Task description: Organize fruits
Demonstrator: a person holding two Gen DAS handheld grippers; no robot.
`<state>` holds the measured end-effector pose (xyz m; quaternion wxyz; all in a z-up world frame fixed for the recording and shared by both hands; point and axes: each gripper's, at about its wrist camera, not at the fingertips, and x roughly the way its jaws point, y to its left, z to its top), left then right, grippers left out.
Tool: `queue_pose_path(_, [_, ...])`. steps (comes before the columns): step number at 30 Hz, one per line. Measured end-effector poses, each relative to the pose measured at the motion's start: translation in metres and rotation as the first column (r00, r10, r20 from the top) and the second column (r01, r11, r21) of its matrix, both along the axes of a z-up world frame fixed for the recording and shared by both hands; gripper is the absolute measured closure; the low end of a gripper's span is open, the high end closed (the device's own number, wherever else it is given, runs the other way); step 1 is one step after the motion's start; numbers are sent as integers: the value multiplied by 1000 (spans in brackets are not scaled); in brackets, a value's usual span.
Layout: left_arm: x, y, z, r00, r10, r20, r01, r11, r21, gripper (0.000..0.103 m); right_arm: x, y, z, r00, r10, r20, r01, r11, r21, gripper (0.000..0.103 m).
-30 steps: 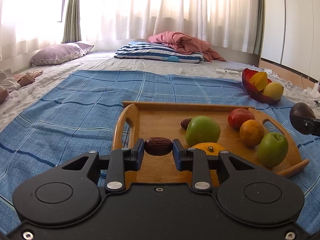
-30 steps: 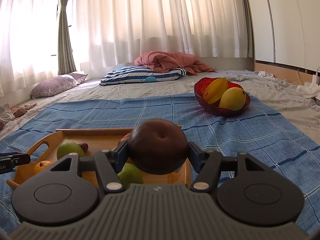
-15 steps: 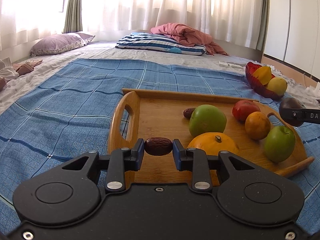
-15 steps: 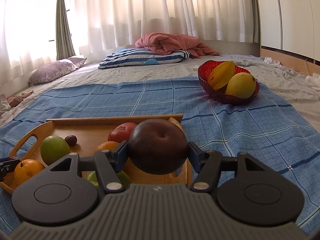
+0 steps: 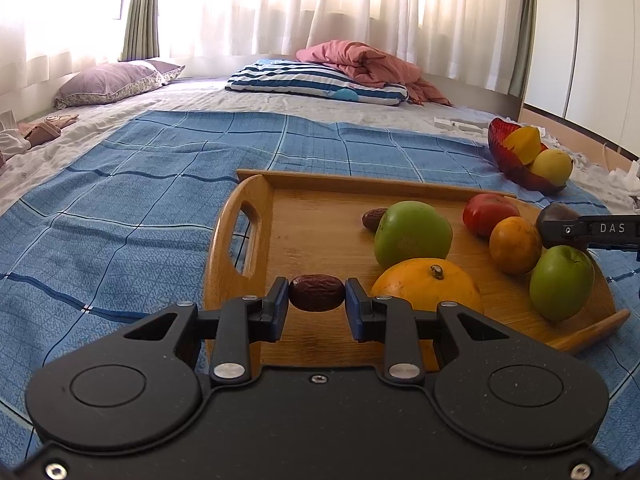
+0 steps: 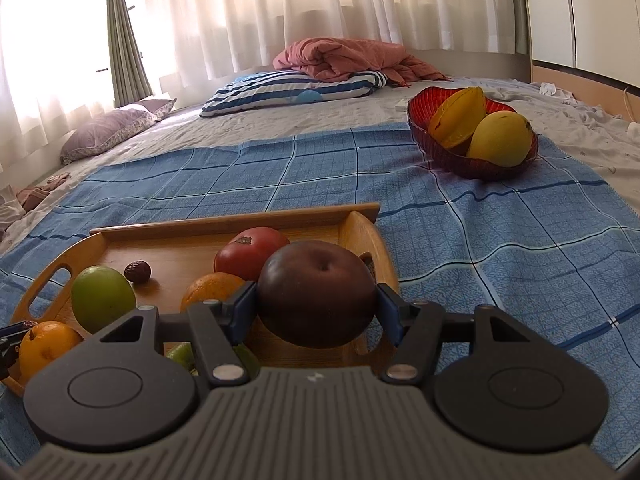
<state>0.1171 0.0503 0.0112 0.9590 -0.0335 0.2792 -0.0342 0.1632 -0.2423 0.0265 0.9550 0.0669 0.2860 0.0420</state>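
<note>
Left gripper [image 5: 317,299], clamped on a wrinkled brown date [image 5: 317,298] at lower centre, and right gripper [image 6: 316,304], clamped on a dark round plum-like fruit [image 6: 316,298], both poised over the fruit-laden wooden handled tray [image 5: 240,240], presumably to deposit them there.
</note>
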Motion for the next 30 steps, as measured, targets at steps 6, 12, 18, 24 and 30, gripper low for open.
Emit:
queue_pose_path(6, [3, 1, -3, 1000, 3, -7, -3, 1000, -4, 74, 6, 1, -4, 1000, 1, -14, -1, 1000, 10, 37])
queue_pose_path(12, [5, 2, -4, 1000, 4, -11, -4, 1000, -6, 74, 8, 2, -7, 1000, 15, -22, -15, 1000, 25, 38])
queue_pose_path(18, [8, 3, -8, 1000, 7, -20, -7, 1000, -12, 74, 10, 1, -7, 999, 24, -29, -22, 998, 65, 38])
queue_pose_path(24, [9, 5, -10, 1000, 4, -28, -4, 1000, -26, 75, 10, 1, -8, 999, 26, -31, -23, 997, 71, 36])
queue_pose_path(30, [10, 5, -11, 999, 4, -32, -5, 1000, -24, 75, 10, 2, -7, 999, 35, -32, -33, 997, 71, 32])
